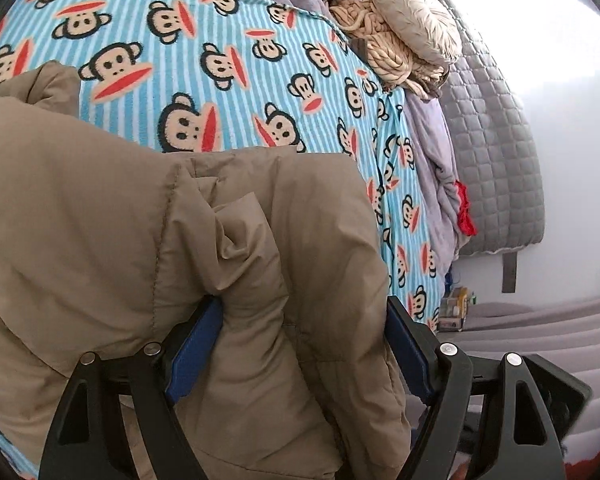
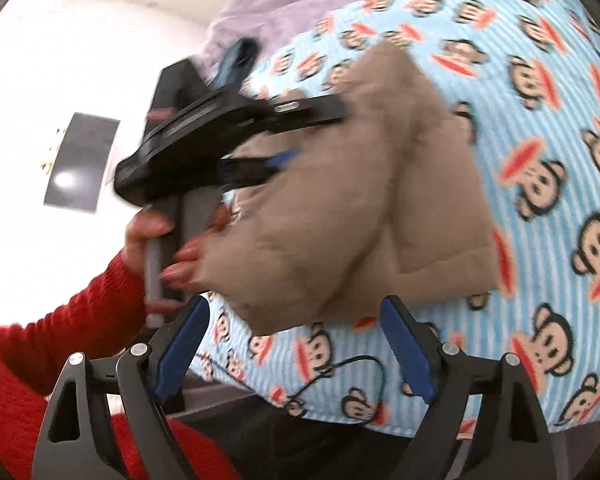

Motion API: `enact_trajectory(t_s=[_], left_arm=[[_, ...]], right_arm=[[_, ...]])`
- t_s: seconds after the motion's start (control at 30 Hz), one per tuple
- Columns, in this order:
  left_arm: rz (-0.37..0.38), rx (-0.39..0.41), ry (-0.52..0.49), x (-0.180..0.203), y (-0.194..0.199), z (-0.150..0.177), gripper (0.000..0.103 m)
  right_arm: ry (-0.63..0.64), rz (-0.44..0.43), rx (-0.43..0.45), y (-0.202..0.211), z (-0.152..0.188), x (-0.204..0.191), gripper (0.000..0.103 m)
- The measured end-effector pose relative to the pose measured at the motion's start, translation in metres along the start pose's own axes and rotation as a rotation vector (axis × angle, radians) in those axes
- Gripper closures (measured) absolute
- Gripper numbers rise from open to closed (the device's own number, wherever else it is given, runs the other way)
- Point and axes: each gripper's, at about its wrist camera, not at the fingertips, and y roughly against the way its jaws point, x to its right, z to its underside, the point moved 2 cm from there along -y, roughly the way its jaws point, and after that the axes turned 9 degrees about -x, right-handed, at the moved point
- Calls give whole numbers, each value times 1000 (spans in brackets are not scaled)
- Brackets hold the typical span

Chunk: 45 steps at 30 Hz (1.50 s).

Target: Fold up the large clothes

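A large tan padded jacket (image 1: 100,240) lies on a blue striped monkey-print blanket (image 1: 180,40) on a bed. A thick fold of the jacket sits between the blue pads of my left gripper (image 1: 304,320), whose jaws stand wide apart around it. In the right wrist view the jacket (image 2: 360,200) lies folded near the bed's edge, with my left gripper (image 2: 300,132) reaching into it from the left, held by a hand in a red sleeve. My right gripper (image 2: 296,320) is open and empty, just short of the jacket's near corner.
A beige pillow (image 1: 416,16) and a chunky knit throw (image 1: 380,52) lie at the far end of the bed, beside a grey quilt (image 1: 488,140) and lilac sheet. A black cable (image 2: 340,376) hangs over the blanket's (image 2: 540,80) near edge. White floor lies left of the bed.
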Motion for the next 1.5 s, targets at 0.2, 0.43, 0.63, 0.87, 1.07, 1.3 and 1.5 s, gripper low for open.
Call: enact_trajectory(t_s=[0.2,0.43,0.63,0.87,1.07,1.3,1.5], left_arm=[[-39,77,-38,8,43,14,22],[-304,305,-47,-22,122,28,22],[-381,257,-8,-56,86,-9,22],[-470,243,-49,-51,29,-40,22],[-456,242,-46,-54,33,-36,22],[-431,264,-39,-49,33,-35,22],[-462,241,-87,-36,8,-48,22]], right_arm=[[-27,172,-25,-36,-12,12,60],[-181,234,10,-33,-12,79,70],[-273,156,10,-52,2,126,67],[-312,188,6,-9,9,139,45],[-288,75,145,56,-10,135,45],[-246,71,-7,-14,-102,190,90],[-92,36,-89,-57,-137,183,90]])
